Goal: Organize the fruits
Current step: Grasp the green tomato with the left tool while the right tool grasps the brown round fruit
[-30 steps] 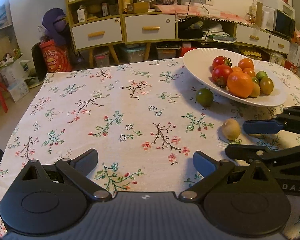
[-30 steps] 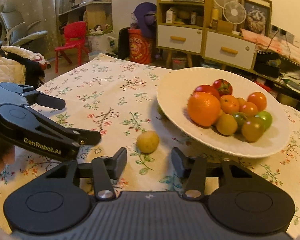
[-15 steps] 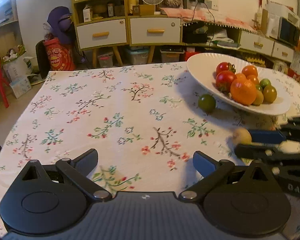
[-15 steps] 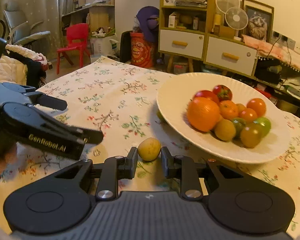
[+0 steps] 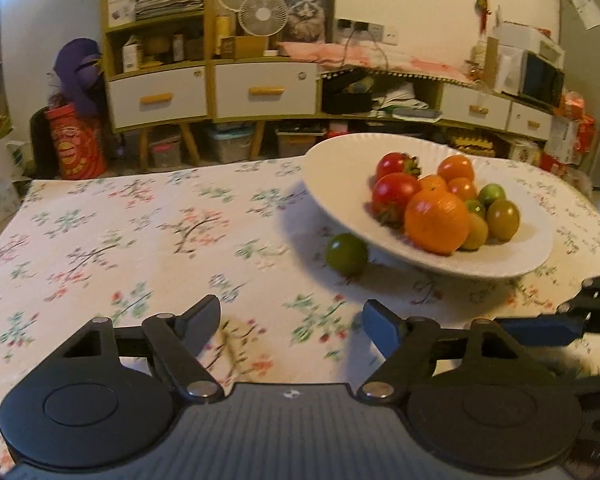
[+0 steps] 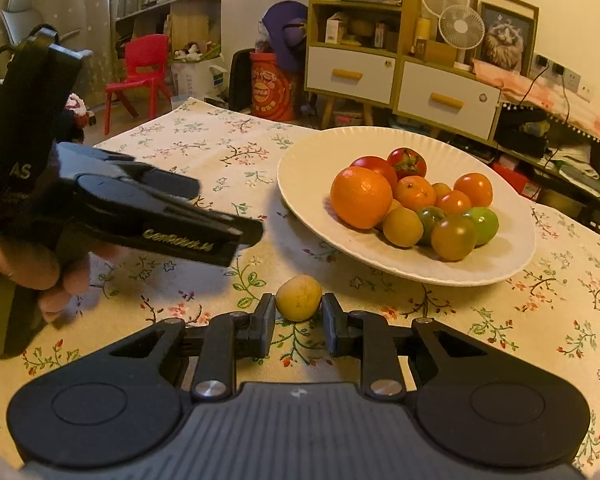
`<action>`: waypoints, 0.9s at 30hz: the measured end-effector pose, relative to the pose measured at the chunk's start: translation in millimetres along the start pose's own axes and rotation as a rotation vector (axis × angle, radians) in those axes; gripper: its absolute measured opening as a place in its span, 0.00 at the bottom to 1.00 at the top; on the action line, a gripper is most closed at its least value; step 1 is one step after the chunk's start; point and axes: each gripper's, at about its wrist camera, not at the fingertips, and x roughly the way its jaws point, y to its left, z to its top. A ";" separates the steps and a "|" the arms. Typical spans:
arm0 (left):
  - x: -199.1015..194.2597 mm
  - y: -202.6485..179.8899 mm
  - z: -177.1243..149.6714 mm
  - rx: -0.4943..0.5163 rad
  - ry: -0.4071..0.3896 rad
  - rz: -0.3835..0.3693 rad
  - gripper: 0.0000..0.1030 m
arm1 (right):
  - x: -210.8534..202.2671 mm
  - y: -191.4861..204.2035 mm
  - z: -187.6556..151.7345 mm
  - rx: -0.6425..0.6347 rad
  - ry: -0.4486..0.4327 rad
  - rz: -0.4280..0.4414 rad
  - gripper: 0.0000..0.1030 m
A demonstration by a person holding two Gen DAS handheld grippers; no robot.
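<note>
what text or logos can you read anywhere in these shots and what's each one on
"GenRobot.AI", gold letters, blurred but legible, on the side of the left gripper in the right wrist view.
"AS", on the black body of that gripper's handle; possibly the end of a longer word.
The red bucket by the cabinet carries a round yellow label, too small to read.
Boxes on the shelves have print, too small to read.

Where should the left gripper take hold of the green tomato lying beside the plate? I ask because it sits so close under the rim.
Probably across the widest part of the green tomato, coming from the open tablecloth side, low and level. It is round and tucked against the plate, whose rim overhangs it. The left gripper holds nothing; its jaws are closing.
</note>
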 end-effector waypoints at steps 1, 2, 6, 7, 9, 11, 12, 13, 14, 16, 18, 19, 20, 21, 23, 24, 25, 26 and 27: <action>1.9 -0.2 1.5 0.000 -0.002 -0.009 0.70 | 0.5 -0.2 0.2 0.001 -0.001 0.001 0.22; 3.8 -0.7 2.8 0.000 -0.005 -0.017 0.68 | 0.9 -0.1 0.3 0.003 -0.002 0.002 0.22; 11.3 -3.3 8.2 0.001 -0.011 -0.042 0.61 | 1.0 -1.3 -1.2 0.003 -0.004 0.006 0.22; 13.4 -3.8 9.0 0.001 -0.013 -0.047 0.60 | 0.2 -2.1 -2.1 0.003 -0.005 0.007 0.22; 15.6 -5.3 10.6 -0.001 -0.017 -0.060 0.54 | 0.7 -2.3 -1.7 0.006 -0.006 0.008 0.22; 16.1 -6.9 11.5 -0.007 -0.024 -0.073 0.47 | 1.0 -3.2 -1.7 0.007 -0.005 0.011 0.22; 16.3 -8.3 11.5 -0.004 -0.025 -0.080 0.41 | 0.8 -3.3 -2.3 0.009 -0.004 0.013 0.22; 16.2 -9.1 11.1 0.001 -0.025 -0.087 0.39 | 1.0 -3.2 -2.6 0.009 -0.002 0.013 0.22; 15.8 -9.8 10.9 0.006 -0.026 -0.095 0.36 | 1.0 -3.1 -2.7 0.010 -0.003 0.013 0.22; 16.3 -10.7 11.1 0.008 -0.022 -0.106 0.36 | 0.8 -3.0 -2.6 0.010 -0.002 0.013 0.22; 16.5 -11.3 11.0 0.010 -0.019 -0.104 0.36 | 0.7 -3.1 -2.6 0.010 -0.002 0.013 0.22; 16.5 -11.4 11.3 0.011 -0.019 -0.103 0.36 | 0.8 -3.0 -2.7 0.011 -0.001 0.012 0.22; 16.3 -11.4 11.4 0.011 -0.017 -0.102 0.35 | 0.4 -2.5 -3.0 0.013 -0.001 0.010 0.22; 16.1 -11.5 11.5 0.012 -0.015 -0.102 0.35 | 0.2 -2.6 -3.1 0.014 0.000 0.009 0.22; 14.6 -12.4 11.0 0.017 -0.012 -0.101 0.35 | -0.5 -2.9 -3.4 0.017 0.001 0.007 0.22; 13.1 -12.2 10.5 0.020 -0.010 -0.100 0.35 | -1.0 -3.1 -3.2 0.018 0.002 0.006 0.22; 11.7 -12.0 9.7 0.022 -0.007 -0.098 0.35 | -1.3 -3.2 -2.9 0.019 0.003 0.004 0.22; 10.9 -11.4 9.3 0.022 -0.003 -0.096 0.35 | -1.8 -3.4 -2.9 0.022 0.004 0.001 0.22; 9.3 -10.8 8.6 0.022 0.000 -0.094 0.35 | -1.2 -4.0 -2.0 0.024 0.005 0.000 0.22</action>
